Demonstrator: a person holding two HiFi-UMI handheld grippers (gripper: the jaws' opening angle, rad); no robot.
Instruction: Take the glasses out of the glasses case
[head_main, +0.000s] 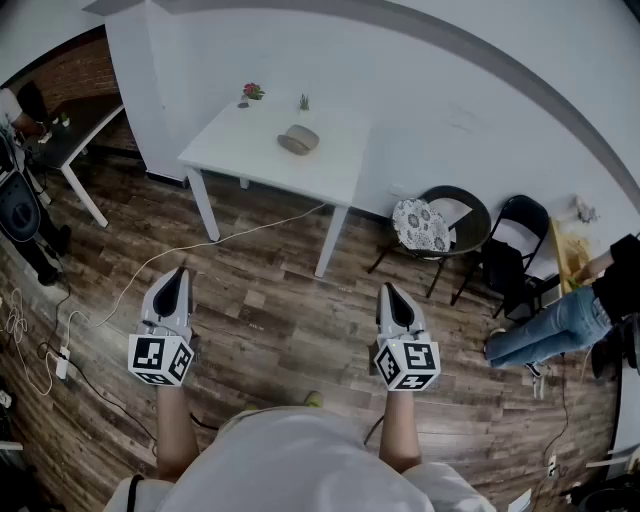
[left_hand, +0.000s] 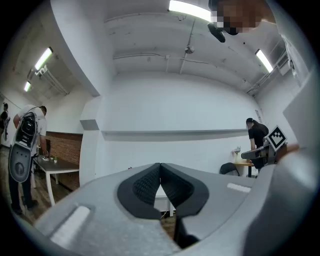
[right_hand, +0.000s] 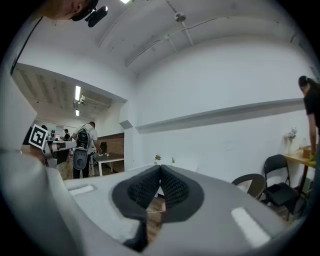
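Note:
A grey-brown oval glasses case (head_main: 298, 139) lies shut on the white table (head_main: 330, 165) across the room; no glasses show. I hold both grippers low over the wooden floor, well short of the table. My left gripper (head_main: 177, 277) is shut with its jaw tips meeting and nothing between them (left_hand: 160, 165). My right gripper (head_main: 390, 292) is also shut and empty (right_hand: 160, 167). Both point toward the table and the white wall.
Two small potted plants (head_main: 253, 92) stand at the table's back edge. A white cable (head_main: 200, 248) runs across the floor. A round chair (head_main: 440, 222) and a black folding chair (head_main: 515, 250) stand right of the table. People stand at far left and far right.

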